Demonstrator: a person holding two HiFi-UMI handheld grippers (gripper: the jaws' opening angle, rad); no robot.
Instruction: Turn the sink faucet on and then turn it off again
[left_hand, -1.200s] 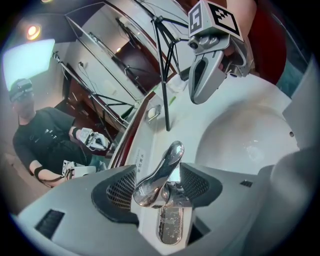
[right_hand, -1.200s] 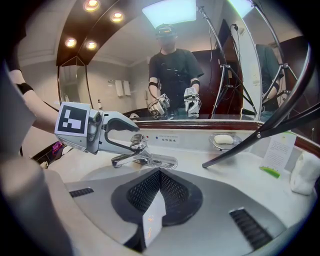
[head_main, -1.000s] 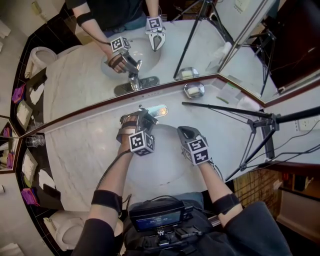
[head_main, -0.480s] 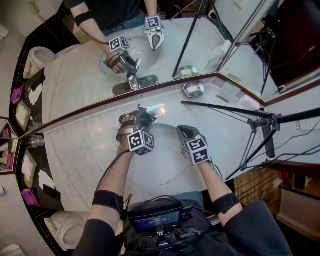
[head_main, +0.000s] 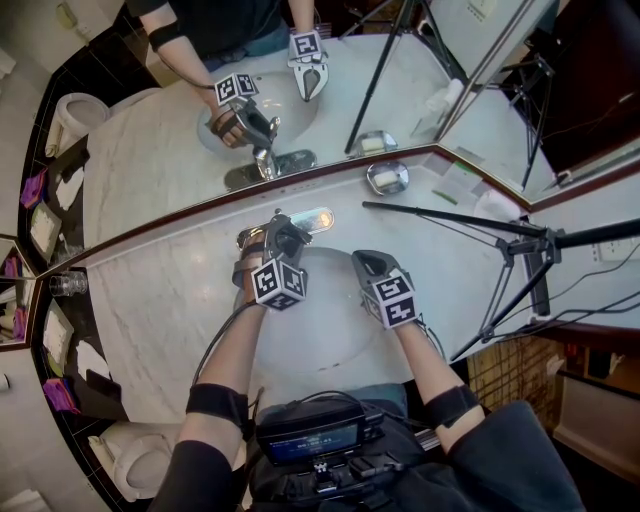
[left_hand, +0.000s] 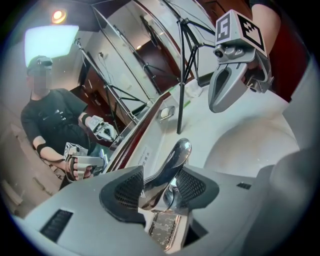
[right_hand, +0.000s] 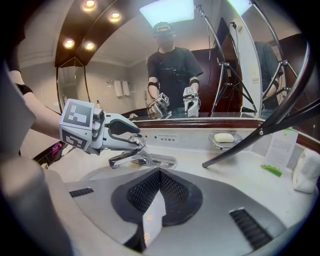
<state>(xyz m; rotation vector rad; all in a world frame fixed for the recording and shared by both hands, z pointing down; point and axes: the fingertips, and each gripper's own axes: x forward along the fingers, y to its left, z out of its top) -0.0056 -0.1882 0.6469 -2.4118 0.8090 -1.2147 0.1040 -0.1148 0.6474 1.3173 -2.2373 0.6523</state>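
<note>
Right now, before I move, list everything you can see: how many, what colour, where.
Counter: one, pale marble, under everything.
Basin: one, white, sunk in counter centre.
Faucet: one, chrome, behind basin.
Faucet lever: one, chrome, atop faucet.
Soap dish: one, silvery, right of faucet, white soap inside.
Tripod: one, black, right side, one leg over counter.
Card: one, white and green, counter's far right.
Mirror: one, brown-edged, along counter's back.
Toilet: one, white, lower left.
Left gripper: one, grey, jaws just closing, now pressed on faucet lever.
Right gripper: one, grey, above basin, jaws together, empty.
</note>
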